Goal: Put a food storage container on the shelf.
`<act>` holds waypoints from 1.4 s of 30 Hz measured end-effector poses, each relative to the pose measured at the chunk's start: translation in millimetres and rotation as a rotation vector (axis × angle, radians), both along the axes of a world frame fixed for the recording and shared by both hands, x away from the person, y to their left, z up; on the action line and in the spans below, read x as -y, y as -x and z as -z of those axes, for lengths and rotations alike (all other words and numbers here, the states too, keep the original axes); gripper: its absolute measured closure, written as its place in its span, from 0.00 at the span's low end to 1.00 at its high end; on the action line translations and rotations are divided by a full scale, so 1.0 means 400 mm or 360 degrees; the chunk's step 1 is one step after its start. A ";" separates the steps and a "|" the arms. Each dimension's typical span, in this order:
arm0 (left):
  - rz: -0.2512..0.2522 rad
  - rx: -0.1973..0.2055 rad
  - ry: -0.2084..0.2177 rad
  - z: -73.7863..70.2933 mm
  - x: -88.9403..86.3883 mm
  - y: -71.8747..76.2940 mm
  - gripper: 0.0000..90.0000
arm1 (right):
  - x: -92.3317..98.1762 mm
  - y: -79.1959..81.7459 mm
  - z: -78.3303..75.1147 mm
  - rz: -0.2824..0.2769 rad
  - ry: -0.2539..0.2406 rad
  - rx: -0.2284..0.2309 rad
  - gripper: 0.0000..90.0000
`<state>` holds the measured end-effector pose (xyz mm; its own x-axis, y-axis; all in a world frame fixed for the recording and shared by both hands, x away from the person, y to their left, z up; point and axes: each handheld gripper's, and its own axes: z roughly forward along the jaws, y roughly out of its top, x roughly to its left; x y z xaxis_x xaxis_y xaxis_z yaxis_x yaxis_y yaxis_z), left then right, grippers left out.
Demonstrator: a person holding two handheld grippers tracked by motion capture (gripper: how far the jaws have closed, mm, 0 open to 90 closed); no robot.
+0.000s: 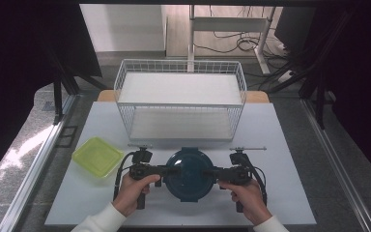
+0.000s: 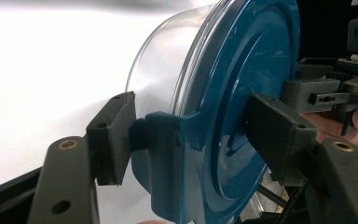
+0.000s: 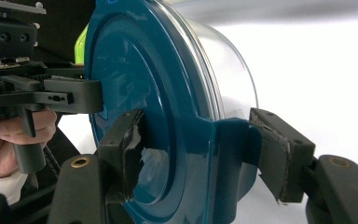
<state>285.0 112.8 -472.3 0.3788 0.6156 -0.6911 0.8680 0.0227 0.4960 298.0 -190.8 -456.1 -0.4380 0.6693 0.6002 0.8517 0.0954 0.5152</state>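
A round clear container with a dark teal lid (image 1: 189, 174) stands near the table's front edge. My left gripper (image 1: 174, 170) reaches in from the left and my right gripper (image 1: 207, 172) from the right. In the left gripper view, my left gripper (image 2: 196, 135) is shut on the lid's side clip (image 2: 168, 158), one pad on the flap and one on the lid top (image 2: 242, 93). The clear body (image 2: 168, 60) lies behind. In the right gripper view, my right gripper (image 3: 203, 149) is shut on the opposite clip (image 3: 233, 154) of the lid (image 3: 135, 70).
A white wire two-level basket (image 1: 181, 96) stands at the back of the white table (image 1: 280, 145). A lime-green square lid (image 1: 97, 155) lies to the left of the container. Dark curtains and metal rails flank the table.
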 end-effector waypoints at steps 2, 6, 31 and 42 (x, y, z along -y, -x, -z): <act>-0.0011 0.0009 0.0002 -0.013 -0.003 -0.006 0.38 | -0.002 -0.007 -0.013 -0.0001 -0.0003 0.0017 0.41; -0.0020 0.0029 -0.0009 -0.037 -0.009 -0.014 0.38 | -0.007 -0.016 -0.028 0.0003 -0.0020 0.0024 0.41; -0.0053 0.0098 -0.0005 -0.127 -0.023 -0.051 0.39 | -0.016 -0.053 -0.100 0.0017 -0.0081 0.0079 0.41; -0.0058 0.0149 -0.0019 -0.170 -0.033 -0.067 0.40 | -0.024 -0.070 -0.137 0.0014 -0.0099 0.0111 0.41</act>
<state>311.6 125.9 -404.2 0.4185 0.6380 -0.6463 0.8167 0.0469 0.5751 326.0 -181.3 -401.3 -0.4743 0.6359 0.6088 0.8143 0.0540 0.5780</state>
